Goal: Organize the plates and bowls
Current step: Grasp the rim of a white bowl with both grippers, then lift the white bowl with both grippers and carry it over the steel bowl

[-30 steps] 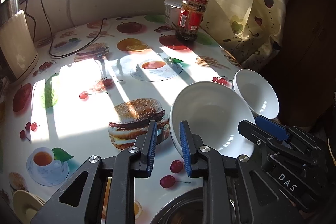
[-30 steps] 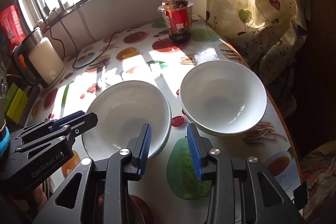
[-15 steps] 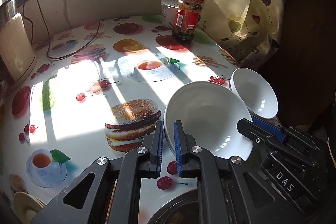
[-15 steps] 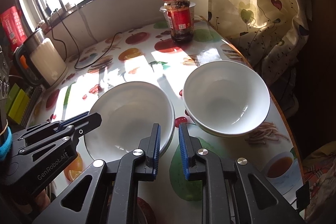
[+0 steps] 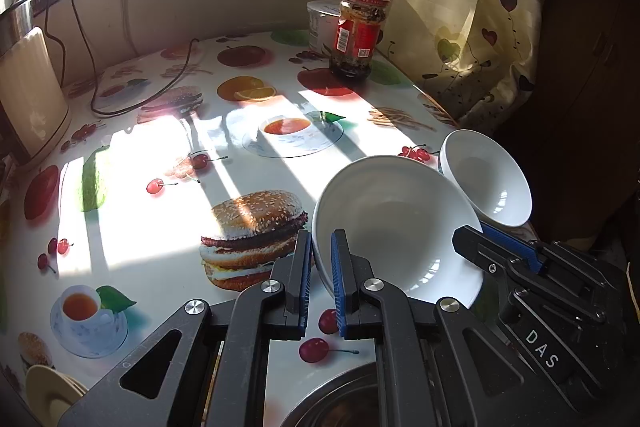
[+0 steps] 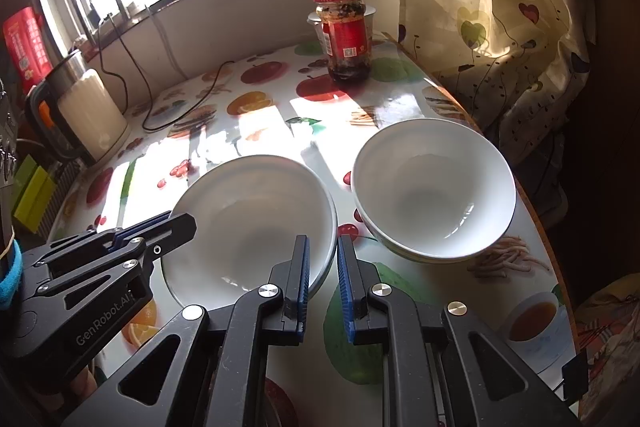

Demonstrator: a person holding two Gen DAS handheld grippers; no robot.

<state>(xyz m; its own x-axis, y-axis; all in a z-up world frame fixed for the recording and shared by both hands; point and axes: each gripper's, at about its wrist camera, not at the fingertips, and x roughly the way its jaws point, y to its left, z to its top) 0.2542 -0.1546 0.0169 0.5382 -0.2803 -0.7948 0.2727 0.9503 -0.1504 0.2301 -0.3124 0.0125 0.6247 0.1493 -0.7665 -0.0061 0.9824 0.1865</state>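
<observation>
Left gripper [image 5: 320,279]: fingers drawn close on either side of the near-left rim of the wide white bowl [image 5: 396,223], one finger outside the wall, one inside. The gap is narrow; contact looks likely, but firm pinching cannot be confirmed. Right gripper [image 6: 322,277]: fingers likewise nearly together, straddling the same bowl's near-right rim [image 6: 248,223]; one finger lies over the inner wall, the other outside. Here too the closeness suggests a pinch, though pad contact is not plainly visible.

Location of the task items: the wide bowl sits on the table [image 5: 132,211], near its front right part. The second white bowl [image 6: 434,191] stands just beside it to the right, close to the table's edge; it appears to rest in or on another dish, not clearly resolved.

Judgement on the step in hand: a two-sided lift of the wide bowl, presumably to nest it with its neighbour. Both grips should close fully before lifting, and both sides should rise together and level, since a glazed rim offers little purchase.

Edges and room: the right-hand table edge and the curtain [image 6: 500,27] leave little margin beyond the second bowl. Open table lies to the left and towards the window. The jar [image 6: 346,35] stands well apart at the back. A metal pot [image 5: 340,399] sits just below the left gripper, limiting any downward retreat
</observation>
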